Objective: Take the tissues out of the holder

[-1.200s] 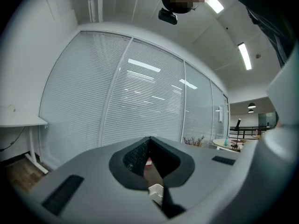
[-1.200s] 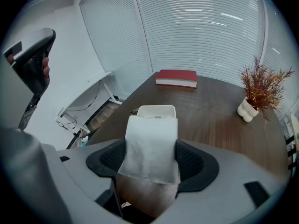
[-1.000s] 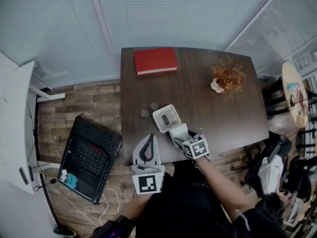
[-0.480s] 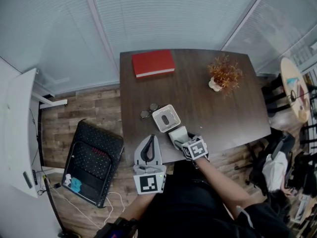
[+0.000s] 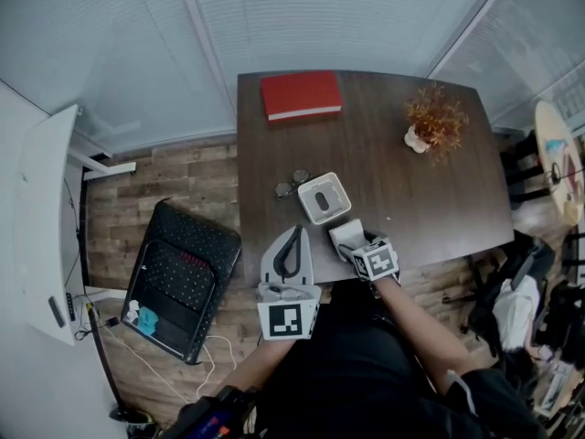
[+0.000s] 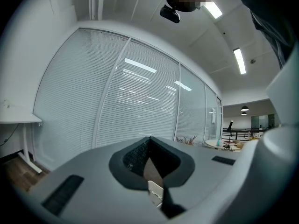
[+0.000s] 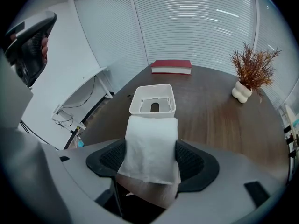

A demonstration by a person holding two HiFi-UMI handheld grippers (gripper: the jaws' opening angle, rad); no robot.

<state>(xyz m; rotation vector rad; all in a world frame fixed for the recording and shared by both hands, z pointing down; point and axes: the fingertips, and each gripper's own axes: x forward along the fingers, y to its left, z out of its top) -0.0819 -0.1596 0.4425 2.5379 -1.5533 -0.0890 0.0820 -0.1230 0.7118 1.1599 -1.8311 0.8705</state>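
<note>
The white tissue holder (image 5: 324,198) stands near the table's front edge, its top showing a dark oval slot (image 7: 155,107). My right gripper (image 5: 351,242) hovers just in front of it and is shut on a folded stack of white tissues (image 7: 152,148), which also shows in the head view (image 5: 344,234). The stack sticks out past the jaws toward the holder without touching it. My left gripper (image 5: 292,233) hangs at the table's front edge, left of the right one. Its jaws (image 6: 149,141) meet at the tips with nothing between them, pointing up toward the blinds.
A red book (image 5: 302,94) lies at the far edge of the dark wooden table (image 5: 411,199). A dried plant in a white vase (image 5: 434,122) stands at the far right. Glasses (image 5: 291,183) lie just left of the holder. A black folded chair (image 5: 178,277) lies on the floor at the left.
The head view has shifted. My right gripper with the tissues now sits slightly farther back from the holder, toward me. The left gripper keeps its place and stays shut.
</note>
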